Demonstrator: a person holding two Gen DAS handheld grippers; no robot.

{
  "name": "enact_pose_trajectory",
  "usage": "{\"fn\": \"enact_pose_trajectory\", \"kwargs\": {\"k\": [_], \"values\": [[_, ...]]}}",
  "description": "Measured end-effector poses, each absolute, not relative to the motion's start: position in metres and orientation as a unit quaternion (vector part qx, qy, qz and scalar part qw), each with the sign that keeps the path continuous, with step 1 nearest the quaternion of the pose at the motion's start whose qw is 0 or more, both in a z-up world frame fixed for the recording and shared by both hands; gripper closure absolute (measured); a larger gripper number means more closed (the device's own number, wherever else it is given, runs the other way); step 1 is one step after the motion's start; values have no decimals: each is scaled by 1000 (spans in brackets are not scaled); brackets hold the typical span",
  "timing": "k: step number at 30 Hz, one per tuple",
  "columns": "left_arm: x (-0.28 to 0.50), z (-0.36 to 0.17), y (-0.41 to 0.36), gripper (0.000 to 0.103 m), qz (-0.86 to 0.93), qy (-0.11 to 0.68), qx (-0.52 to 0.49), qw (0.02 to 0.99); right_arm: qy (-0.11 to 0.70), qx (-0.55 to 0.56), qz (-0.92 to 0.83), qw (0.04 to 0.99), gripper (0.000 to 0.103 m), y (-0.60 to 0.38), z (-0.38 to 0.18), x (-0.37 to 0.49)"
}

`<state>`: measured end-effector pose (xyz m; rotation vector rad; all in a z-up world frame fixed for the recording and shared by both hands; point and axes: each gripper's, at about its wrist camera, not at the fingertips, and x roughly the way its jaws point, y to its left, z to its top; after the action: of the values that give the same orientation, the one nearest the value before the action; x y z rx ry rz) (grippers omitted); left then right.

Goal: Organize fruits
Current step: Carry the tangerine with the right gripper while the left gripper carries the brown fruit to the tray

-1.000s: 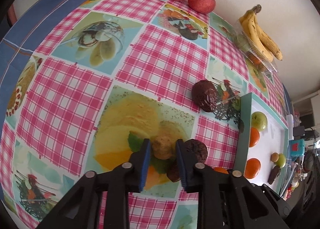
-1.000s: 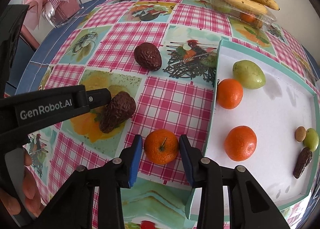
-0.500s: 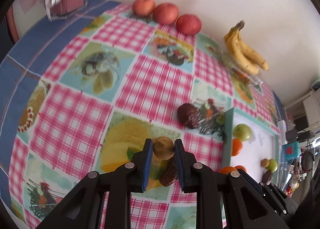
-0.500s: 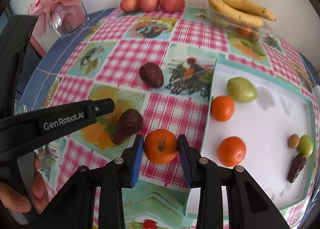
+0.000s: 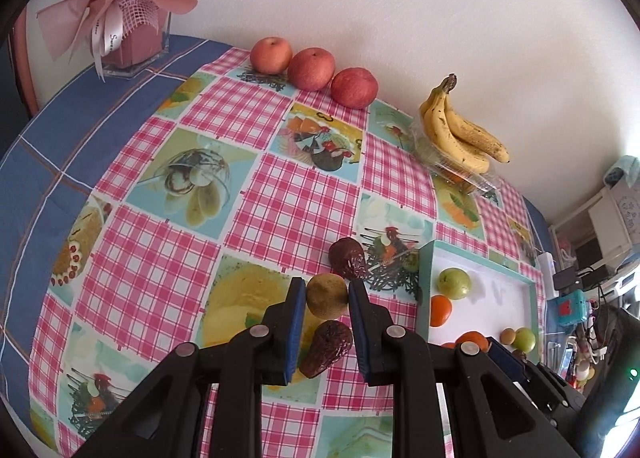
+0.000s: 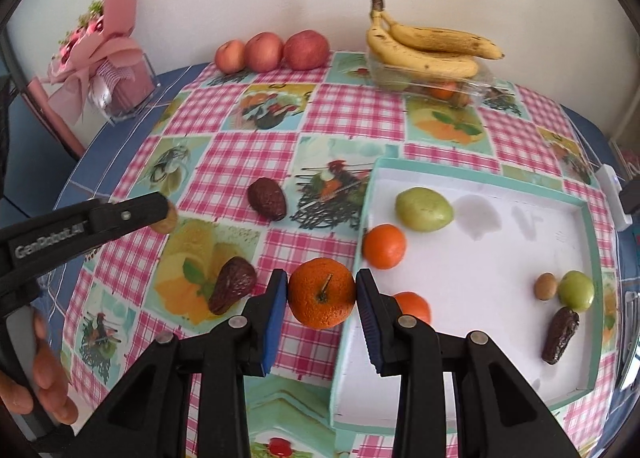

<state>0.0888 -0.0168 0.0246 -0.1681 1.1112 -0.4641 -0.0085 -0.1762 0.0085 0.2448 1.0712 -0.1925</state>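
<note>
Overhead, left tool (image 5: pixel 327 296) clamps a brown fruit (image 5: pixel 326 295), right tool (image 6: pixel 322 299) an orange (image 6: pixel 321 298), above the checked tablecloth (image 6: pixel 352 114) by a white wall (image 5: pixel 400 10).

I see blue pads (image 6: pixel 275 308) on my black right gripper (image 6: pixel 322 298) around an orange tangerine (image 6: pixel 321 298), wrinkled dark-brown fruit (image 6: pixel 232 290) left of it, teal-rimmed white tray (image 6: pixel 592 258) right, pink-check tablecloth (image 6: pixel 240 154) beyond.

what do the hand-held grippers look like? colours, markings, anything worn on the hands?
Both match: the left hand-held gripper and right hand-held gripper have black plastic linkage arms with silver pivot rivets and blue ribbed pads. The left one's side carries white "GenRobot.AI" lettering. The hand on it is ungloved; no sleeve or cable shows.
</note>
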Motion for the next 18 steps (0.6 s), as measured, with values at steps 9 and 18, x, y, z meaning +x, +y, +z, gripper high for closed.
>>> {"fn": "enact_pose_trajectory", "kwargs": {"k": [9, 18], "values": [[76, 28, -40, 80, -243, 520, -58, 817, 508, 135, -149, 838, 66, -217, 6, -26], [47, 31, -87, 80, -297, 525, -37, 797, 500, 172, -228, 817, 66, -276, 5, -61]]}}
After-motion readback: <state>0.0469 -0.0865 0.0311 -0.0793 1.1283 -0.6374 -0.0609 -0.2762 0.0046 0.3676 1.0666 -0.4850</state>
